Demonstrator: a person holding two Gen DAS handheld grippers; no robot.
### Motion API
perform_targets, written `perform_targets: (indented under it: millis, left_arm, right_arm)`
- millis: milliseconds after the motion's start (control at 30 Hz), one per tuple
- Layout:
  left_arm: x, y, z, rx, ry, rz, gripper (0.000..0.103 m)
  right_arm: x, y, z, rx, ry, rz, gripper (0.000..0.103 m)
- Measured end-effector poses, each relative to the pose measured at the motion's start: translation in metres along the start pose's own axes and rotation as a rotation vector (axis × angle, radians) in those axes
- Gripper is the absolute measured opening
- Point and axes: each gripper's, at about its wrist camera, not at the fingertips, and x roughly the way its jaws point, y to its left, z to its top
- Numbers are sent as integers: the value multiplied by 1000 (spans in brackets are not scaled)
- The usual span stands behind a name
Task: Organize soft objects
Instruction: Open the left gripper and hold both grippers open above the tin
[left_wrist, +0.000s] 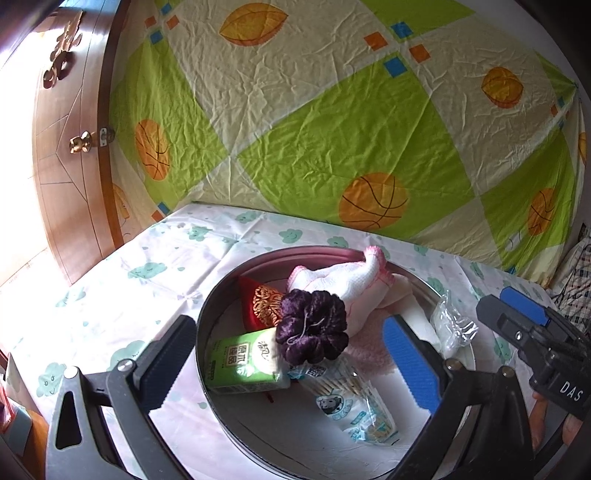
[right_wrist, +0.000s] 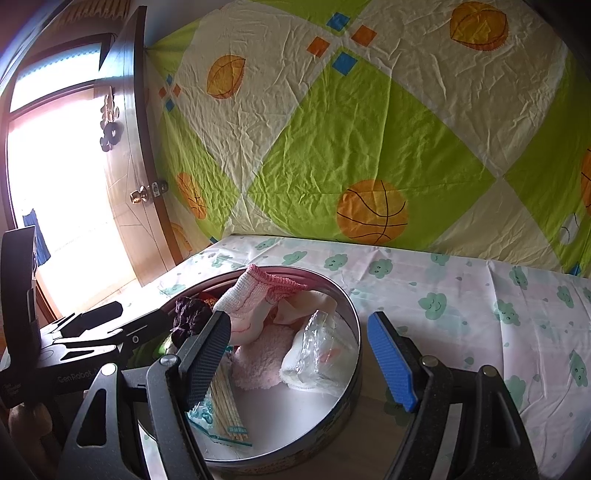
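Note:
A round metal tin (left_wrist: 207, 325) (right_wrist: 352, 339) stands on the cloud-print cloth. It holds a dark purple velvet scrunchie (left_wrist: 314, 326) (right_wrist: 192, 314), a white and pink knitted cloth (left_wrist: 351, 284) (right_wrist: 255, 299), a fluffy pink cloth (left_wrist: 369, 350) (right_wrist: 258, 362), a red and gold pouch (left_wrist: 260, 302), a green tissue pack (left_wrist: 243, 360), a packet of cotton swabs (left_wrist: 354, 398) (right_wrist: 225, 406) and a clear plastic bag (left_wrist: 450, 325) (right_wrist: 317, 343). My left gripper (left_wrist: 291, 354) is open over the tin, its jaws either side of the scrunchie and tissue pack. My right gripper (right_wrist: 299, 354) is open over the tin's right half.
The tablecloth (right_wrist: 480, 295) runs to the right of the tin. A green and cream sheet with basketball prints (left_wrist: 332, 129) hangs behind the table. A wooden door (left_wrist: 70, 166) stands at the left. The right gripper's body (left_wrist: 535, 332) is at the tin's right side.

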Motion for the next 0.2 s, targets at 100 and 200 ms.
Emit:
perform_targets:
  millis: [100, 200]
  left_arm:
    - [-2, -2, -1, 9, -6, -2, 102]
    - [-2, -3, -1, 7, -9, 1, 102]
  right_arm:
    - [0, 0, -1, 1, 1, 1, 78]
    - [0, 0, -2, 3, 2, 2, 78]
